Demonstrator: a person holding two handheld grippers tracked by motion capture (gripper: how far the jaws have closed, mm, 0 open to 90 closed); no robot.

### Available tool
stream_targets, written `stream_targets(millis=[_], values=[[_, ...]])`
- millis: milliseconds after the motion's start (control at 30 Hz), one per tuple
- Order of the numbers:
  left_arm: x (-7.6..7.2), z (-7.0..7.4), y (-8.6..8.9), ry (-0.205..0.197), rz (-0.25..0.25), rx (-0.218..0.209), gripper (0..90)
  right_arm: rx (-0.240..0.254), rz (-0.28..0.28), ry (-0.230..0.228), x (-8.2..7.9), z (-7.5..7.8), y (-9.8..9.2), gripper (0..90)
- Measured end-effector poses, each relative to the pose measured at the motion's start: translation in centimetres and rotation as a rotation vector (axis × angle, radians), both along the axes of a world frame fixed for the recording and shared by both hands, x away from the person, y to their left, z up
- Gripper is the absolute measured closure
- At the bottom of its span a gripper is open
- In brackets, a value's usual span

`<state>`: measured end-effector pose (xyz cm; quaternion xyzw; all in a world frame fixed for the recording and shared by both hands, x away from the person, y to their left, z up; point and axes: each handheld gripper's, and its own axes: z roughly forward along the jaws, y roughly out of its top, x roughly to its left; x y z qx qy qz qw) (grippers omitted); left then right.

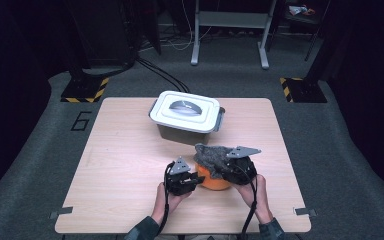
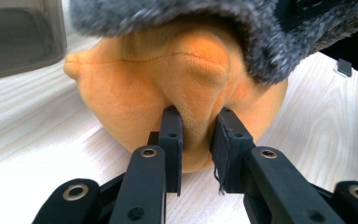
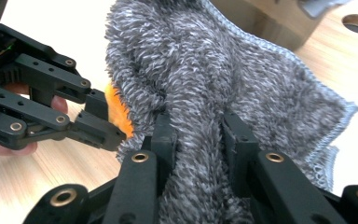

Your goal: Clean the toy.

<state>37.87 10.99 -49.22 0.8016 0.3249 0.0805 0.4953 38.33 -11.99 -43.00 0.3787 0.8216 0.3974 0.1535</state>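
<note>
An orange plush toy (image 1: 214,181) lies on the wooden table (image 1: 125,165) near its front, with a shaggy grey cloth (image 1: 212,152) draped over its top. My left gripper (image 1: 197,177) comes at the toy from the left. In the left gripper view its jaws (image 2: 198,123) pinch a fold of the orange plush (image 2: 168,79) under the cloth's edge (image 2: 261,42). My right gripper (image 1: 219,167) reaches in from the right. In the right gripper view it (image 3: 198,126) is shut on a bunched ridge of the grey cloth (image 3: 214,70), and the left gripper (image 3: 107,121) grips a sliver of orange plush (image 3: 119,112).
A grey container with a white latched lid (image 1: 185,117) stands behind the toy toward the table's far edge; its wall is at the left gripper view's top left (image 2: 18,37). Bare wood stretches to the left and right. Both hands rest near the front edge.
</note>
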Motion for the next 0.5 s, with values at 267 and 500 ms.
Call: stream_targets(millis=[267, 500], values=[[0.0, -0.1, 0.0, 0.001, -0.002, -0.004, 75.2, 0.006, -0.065, 0.007, -0.4, -0.4, -2.4, 69.9], [0.0, -0.1, 0.1, 0.004, -0.001, -0.009, 75.0, 0.031, -0.106, 0.036, -0.5, -1.4, -4.2, 69.8]])
